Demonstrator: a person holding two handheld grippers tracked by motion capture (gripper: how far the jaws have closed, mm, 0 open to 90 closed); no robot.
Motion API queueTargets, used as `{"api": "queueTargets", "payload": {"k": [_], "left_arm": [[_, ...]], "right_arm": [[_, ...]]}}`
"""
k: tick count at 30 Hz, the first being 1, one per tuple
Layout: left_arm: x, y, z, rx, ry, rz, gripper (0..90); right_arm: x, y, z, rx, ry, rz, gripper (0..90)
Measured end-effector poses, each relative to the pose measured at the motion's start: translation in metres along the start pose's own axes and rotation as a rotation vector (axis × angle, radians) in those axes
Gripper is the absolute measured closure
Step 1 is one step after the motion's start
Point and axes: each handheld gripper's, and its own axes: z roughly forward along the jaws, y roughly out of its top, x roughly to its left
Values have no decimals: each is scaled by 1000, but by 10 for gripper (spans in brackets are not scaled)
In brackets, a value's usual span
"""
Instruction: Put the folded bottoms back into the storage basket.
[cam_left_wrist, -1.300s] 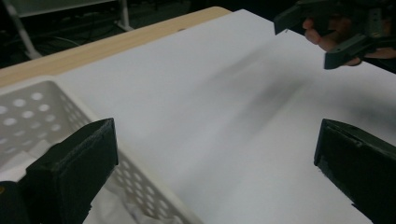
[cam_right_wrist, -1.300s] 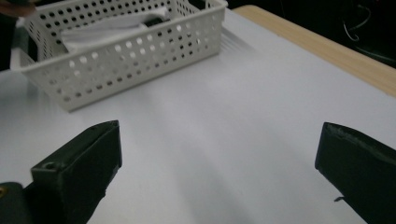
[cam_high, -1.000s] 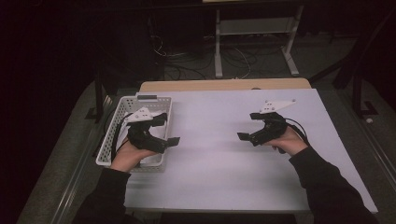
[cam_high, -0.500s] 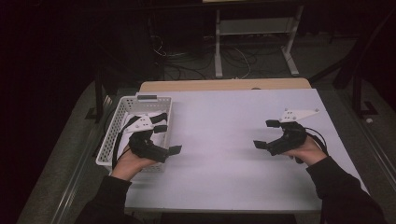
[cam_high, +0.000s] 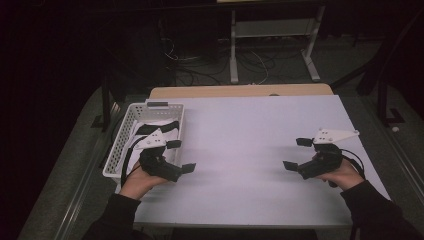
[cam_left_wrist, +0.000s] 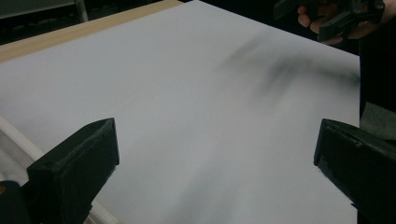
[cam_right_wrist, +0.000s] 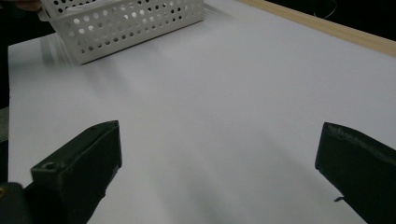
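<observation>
Left tool (cam_high: 179, 156) and right tool (cam_high: 297, 154) gape wide — empty; no legible writing.

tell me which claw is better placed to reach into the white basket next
Probably the left claw: it hangs open beside the white basket, while the right claw, also open, is far across the table.

White table (cam_high: 250, 135) bare at centre. Left gripper (cam_high: 181, 156) at eight o'clock, jaws spread, beside a perforated white basket (cam_high: 127, 130). Right gripper (cam_high: 296, 154) at four o'clock, jaws spread.
</observation>
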Motion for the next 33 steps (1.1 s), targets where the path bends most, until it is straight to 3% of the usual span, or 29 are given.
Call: {"api": "queueTargets", "payload": {"k": [16,33], "left_arm": [[0,-4,1,-3,-3,-6,0],[1,-5,2,2,-9,-11,0]], "right_arm": [[-3,-31,-31,-8,-52,37,7],[0,-42,-30,7,-46,40,7]]}}
